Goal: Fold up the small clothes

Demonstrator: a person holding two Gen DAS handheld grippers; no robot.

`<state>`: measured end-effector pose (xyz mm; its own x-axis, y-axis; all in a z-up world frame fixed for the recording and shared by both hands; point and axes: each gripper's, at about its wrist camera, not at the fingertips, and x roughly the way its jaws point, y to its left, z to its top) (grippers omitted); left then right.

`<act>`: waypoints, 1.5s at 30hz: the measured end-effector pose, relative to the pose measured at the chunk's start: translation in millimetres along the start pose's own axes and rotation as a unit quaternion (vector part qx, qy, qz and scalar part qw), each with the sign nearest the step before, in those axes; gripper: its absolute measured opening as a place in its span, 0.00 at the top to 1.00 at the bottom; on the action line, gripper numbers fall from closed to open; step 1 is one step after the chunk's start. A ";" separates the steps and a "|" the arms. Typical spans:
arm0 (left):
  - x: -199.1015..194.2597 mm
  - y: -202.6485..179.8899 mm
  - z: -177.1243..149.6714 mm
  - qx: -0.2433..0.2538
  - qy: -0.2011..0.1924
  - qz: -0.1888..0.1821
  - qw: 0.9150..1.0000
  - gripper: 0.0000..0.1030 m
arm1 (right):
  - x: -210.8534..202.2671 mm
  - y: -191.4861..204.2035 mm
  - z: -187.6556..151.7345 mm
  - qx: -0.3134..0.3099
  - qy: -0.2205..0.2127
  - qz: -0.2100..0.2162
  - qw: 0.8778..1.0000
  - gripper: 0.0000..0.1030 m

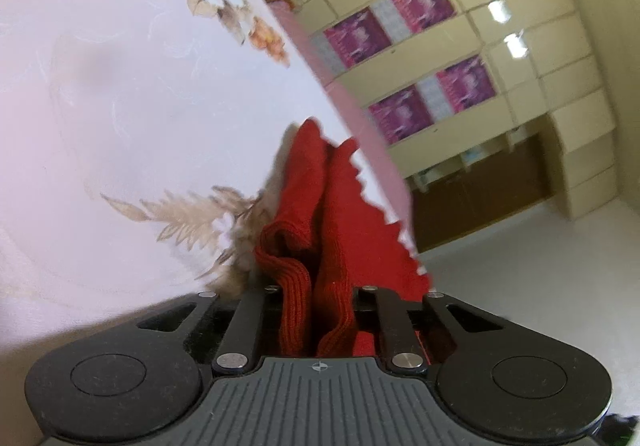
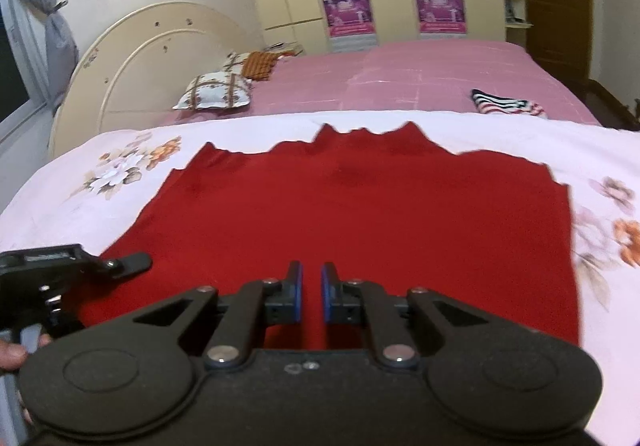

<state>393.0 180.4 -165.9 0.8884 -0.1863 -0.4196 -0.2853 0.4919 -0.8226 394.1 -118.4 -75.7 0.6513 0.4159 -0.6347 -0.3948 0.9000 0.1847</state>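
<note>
Red knit garment (image 2: 360, 214) lies flat ahead of the slightly parted, empty right gripper (image 2: 311, 294); left gripper (image 1: 316, 310) pinches its bunched ribbed edge.

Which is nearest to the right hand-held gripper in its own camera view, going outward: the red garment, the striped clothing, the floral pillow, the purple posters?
1. Red garment: spread directly beneath the right hand-held gripper.
2. Striped clothing: right side, on the pink bedcover.
3. Floral pillow: left, by the headboard.
4. Purple posters: on the far wardrobe.
</note>
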 end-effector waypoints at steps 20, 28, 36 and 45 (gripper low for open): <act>6.1 -12.5 13.1 0.073 0.044 0.017 0.996 0.86 | 17.4 25.2 -34.6 -0.157 -0.033 -0.065 0.985 0.93; 0.6 -129.1 5.2 0.258 0.058 -0.010 0.964 0.86 | 13.0 -30.5 -21.4 0.090 -0.026 0.023 0.995 0.93; 60.0 -209.3 -88.4 0.380 0.183 -0.030 0.906 0.86 | -21.6 -160.7 -46.4 0.460 -0.077 0.212 0.859 0.10; 26.3 -203.5 -85.9 0.360 0.199 -0.104 0.906 0.27 | -36.1 -221.8 -54.7 0.489 -0.029 0.262 0.832 0.13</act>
<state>443.5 2.3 -42.5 0.6551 -0.5593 -0.5080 0.3083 0.8117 -0.4961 422.7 -340.2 -134.9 0.5965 0.7650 -0.2428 0.0626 0.2572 0.9643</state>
